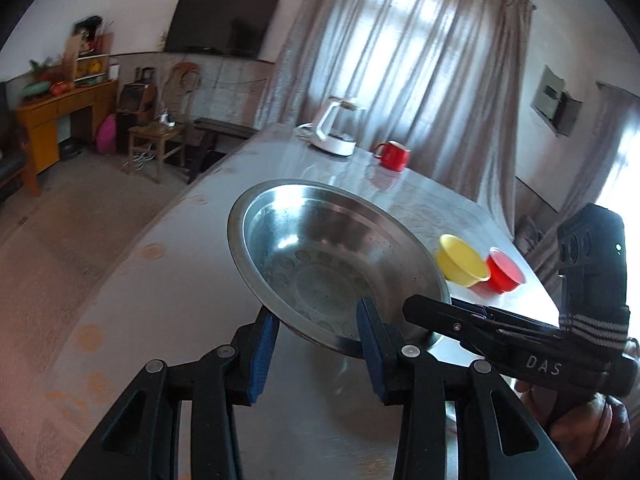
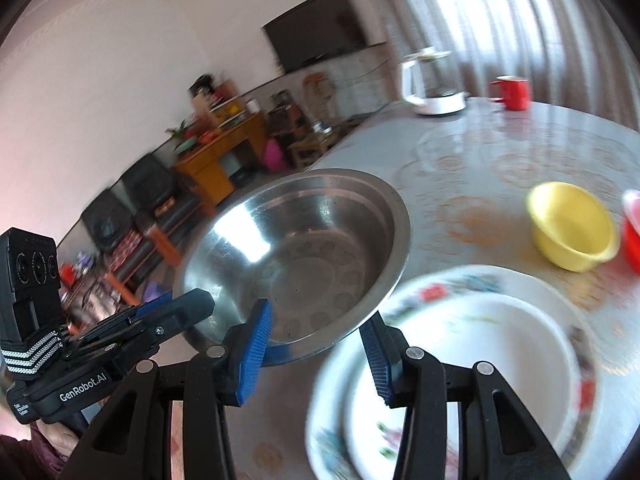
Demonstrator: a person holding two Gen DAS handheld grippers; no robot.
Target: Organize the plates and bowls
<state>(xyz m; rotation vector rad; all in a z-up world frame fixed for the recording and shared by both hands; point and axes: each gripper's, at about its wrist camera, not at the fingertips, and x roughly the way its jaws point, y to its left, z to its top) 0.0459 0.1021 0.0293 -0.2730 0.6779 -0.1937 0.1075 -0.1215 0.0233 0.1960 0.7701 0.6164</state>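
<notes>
A steel bowl (image 1: 320, 256) is tilted and held up above the table; it also shows in the right wrist view (image 2: 304, 248). My left gripper (image 1: 316, 332) has its blue pads (image 1: 262, 352) on either side of the bowl's near rim. My right gripper (image 2: 316, 336) does the same from the other side, with its pads (image 2: 256, 356) at the rim. Below it a white floral plate (image 2: 460, 364) lies on the table, blurred. A yellow bowl (image 2: 572, 228) and a red bowl (image 1: 504, 272) stand further right.
A white kettle (image 1: 336, 128) and a red mug (image 1: 394, 155) stand at the far end of the grey table (image 1: 168, 280). The table's left edge drops to the floor, with a wooden stool (image 1: 154, 144) and cabinet (image 1: 60, 120) beyond.
</notes>
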